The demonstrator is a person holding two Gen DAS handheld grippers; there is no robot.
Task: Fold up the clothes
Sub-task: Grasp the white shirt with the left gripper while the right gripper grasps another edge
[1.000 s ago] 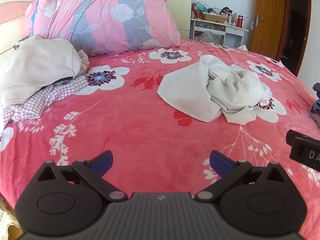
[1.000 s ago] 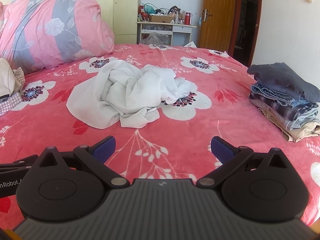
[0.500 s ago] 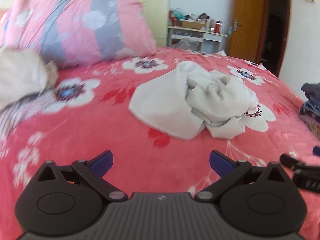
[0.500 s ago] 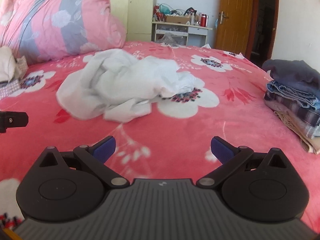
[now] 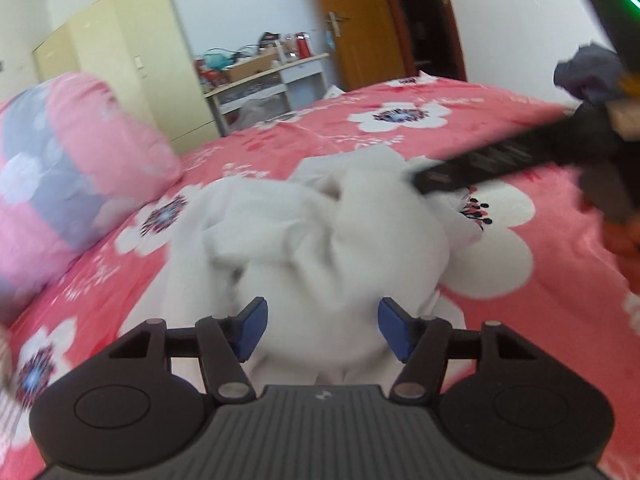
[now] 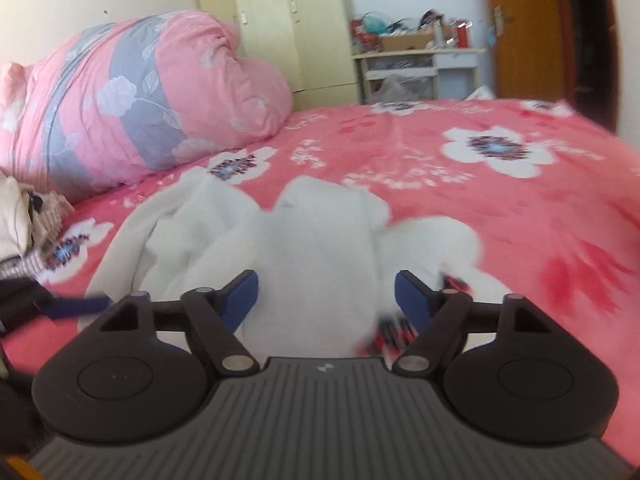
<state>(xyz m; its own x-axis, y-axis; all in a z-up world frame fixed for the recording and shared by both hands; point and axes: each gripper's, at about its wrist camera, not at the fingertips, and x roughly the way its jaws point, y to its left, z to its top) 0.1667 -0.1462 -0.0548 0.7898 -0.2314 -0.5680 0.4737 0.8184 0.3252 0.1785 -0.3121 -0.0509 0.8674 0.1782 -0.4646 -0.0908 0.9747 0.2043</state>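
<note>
A crumpled white garment (image 5: pixel 320 236) lies in a heap on the red flowered bedspread (image 5: pixel 500 240). My left gripper (image 5: pixel 322 326) is low over its near side. Its jaws are closing, with white cloth bulging between the blue pads (image 5: pixel 252 326), which do not visibly pinch it. My right gripper (image 6: pixel 326 300) is at the same garment (image 6: pixel 320 236) from the other side. Its jaws are closing too, with cloth between them. One black finger of the right gripper (image 5: pixel 492 160) reaches onto the heap's far right. The left gripper's blue pad (image 6: pixel 72 306) shows at the left edge.
A big pink and grey bundle of bedding (image 6: pixel 132 92) sits at the head of the bed. Unfolded clothes (image 6: pixel 20 220) lie at the far left. Dark folded clothes (image 5: pixel 588 76) sit at the right edge. Behind the bed stand a wardrobe (image 6: pixel 280 28), a cluttered desk (image 6: pixel 416 56) and a wooden door (image 6: pixel 528 28).
Both grippers have moved forward and down onto the white garment, which now fills the space between their jaws. Both pairs of jaws have narrowed. The left view has rolled.
</note>
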